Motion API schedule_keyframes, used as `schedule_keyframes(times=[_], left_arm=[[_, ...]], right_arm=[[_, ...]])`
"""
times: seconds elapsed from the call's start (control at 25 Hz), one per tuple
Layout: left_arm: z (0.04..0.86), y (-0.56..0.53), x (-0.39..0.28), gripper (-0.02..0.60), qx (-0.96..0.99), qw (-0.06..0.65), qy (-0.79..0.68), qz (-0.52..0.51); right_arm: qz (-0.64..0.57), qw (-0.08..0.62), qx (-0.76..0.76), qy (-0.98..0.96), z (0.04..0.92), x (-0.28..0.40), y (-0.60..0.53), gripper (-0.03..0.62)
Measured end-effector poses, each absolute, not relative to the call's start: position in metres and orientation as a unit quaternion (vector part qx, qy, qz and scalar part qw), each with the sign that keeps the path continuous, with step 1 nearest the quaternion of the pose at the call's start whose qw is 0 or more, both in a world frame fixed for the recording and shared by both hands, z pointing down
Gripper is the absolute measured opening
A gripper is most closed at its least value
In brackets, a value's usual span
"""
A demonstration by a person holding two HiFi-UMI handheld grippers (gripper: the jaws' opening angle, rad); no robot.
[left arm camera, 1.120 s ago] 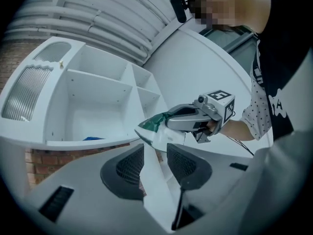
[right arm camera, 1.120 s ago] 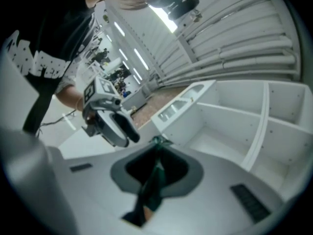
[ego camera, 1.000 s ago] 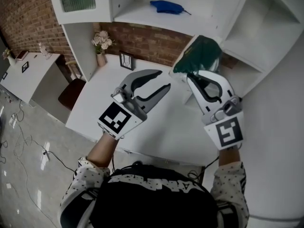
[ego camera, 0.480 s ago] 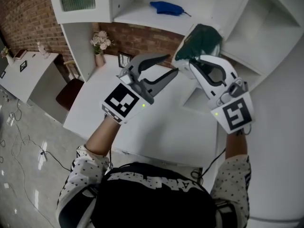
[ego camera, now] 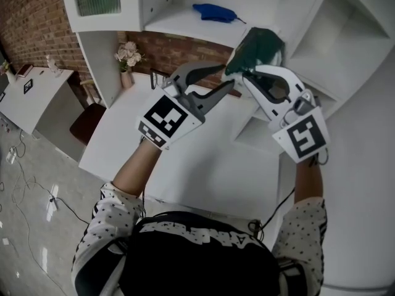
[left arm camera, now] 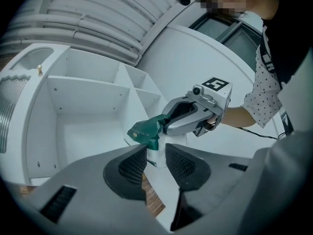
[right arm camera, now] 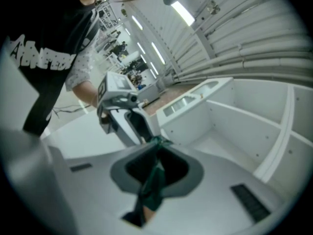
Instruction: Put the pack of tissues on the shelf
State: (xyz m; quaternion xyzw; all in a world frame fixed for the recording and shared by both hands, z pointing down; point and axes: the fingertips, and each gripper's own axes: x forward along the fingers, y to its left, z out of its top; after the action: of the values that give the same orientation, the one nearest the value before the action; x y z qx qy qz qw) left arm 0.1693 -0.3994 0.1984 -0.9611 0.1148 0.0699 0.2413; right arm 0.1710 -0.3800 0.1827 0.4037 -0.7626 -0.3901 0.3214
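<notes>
You are holding the pack of tissues (ego camera: 259, 47) in the air with your right gripper (ego camera: 248, 74), and its jaws are pinching the green wrapper by one end. The pack is hanging just in front of the white shelf (ego camera: 185, 22), above the tabletop (ego camera: 203, 159), and it is not yet resting on any board. Your left gripper (ego camera: 227, 78) is pointing at the pack from near it. Its jaws are closing a little but are spread, gripping nothing. A blue object (ego camera: 213, 11) is lying on the shelf.

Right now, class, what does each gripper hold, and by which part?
Right gripper: dark green plastic tissue pack, pinched by its near end. Left gripper: jaws closing, nothing gripped between them.
</notes>
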Motion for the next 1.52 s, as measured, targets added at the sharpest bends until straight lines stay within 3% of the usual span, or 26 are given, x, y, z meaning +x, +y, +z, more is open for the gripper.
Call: schedule_keyframes(times=[0.44,0.84,1.0,1.28,1.52], left_arm=[[0.194,-0.415,0.182,0.092,-0.966,0.203,0.132,0.088],[0.188,-0.428,0.191,0.081,-0.965,0.177,0.168,0.100],[0.189,-0.430,0.193,0.081,-0.965,0.171,0.172,0.104],[0.183,-0.429,0.196,0.081,-0.964,0.171,0.173,0.108],[0.180,-0.429,0.203,0.081,-0.964,0.169,0.173,0.110]], right_arm=[[-0.374,0.314,0.389,-0.781,0.174,0.182,-0.397,0.055],[-0.354,0.280,0.426,-0.784,0.163,0.190,-0.410,0.066],[-0.350,0.256,0.449,-0.781,0.156,0.197,-0.409,0.153],[-0.348,0.212,0.503,-0.762,0.141,0.216,-0.390,0.150],[-0.343,0.222,0.531,-0.742,0.149,0.233,-0.380,0.075]])
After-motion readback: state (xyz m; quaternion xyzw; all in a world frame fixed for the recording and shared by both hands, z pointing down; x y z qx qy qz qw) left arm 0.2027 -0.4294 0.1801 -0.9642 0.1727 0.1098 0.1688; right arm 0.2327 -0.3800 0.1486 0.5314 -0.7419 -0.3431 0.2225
